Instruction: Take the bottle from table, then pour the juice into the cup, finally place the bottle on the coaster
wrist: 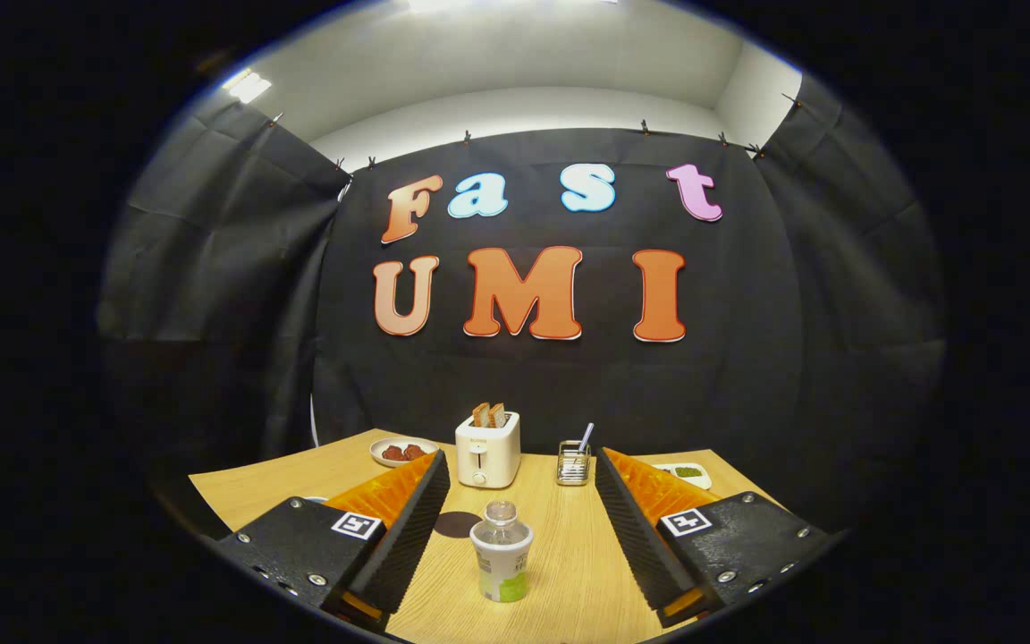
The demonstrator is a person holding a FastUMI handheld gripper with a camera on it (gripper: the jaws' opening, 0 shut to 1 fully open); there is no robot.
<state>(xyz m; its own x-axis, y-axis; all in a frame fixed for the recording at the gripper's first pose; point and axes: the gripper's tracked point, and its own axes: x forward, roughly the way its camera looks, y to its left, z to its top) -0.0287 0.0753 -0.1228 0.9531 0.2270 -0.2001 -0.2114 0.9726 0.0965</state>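
Gripper view. Gripper [522, 478] is spread wide, nothing held; both fingers [408, 528] clear of everything. Bottle [501, 562] stands upright on the table [586, 572], between the fingers, nearer their roots than their tips, touching neither. Clear neck, no cap seen; body white w/ green band at base.

Step in hand, by judgement: the take. Not yet done. To do it well: keep bottle centred betw. the pads, close evenly on the white body below the neck, so both pads bear at once. Uneven closing would likely shove or tip it, since the bottle looks light and its mouth appears open; spill risk. Lift straight, keep upright till over the cup.

Dark round coaster [456, 524] lies flat just behind-left of bottle, beside left finger's inner face; part hidden by that finger. Final set-down spot is near.

Cup: a small white rim peeks above left finger's housing, toward table's left edge; cannot tell if it is the cup.

Others, toward table's far edge: toaster [487, 449] w/ two slices up, centre; plate [402, 452] w/ red-brown food, left of toaster; wire holder [573, 463] w/ a utensil, right of toaster; small dish [687, 472] w/ green matter, far-right corner, partly behind right finger.

Obstruction: nothing betw. fingers and bottle. Toaster and holder well beyond fingertips.
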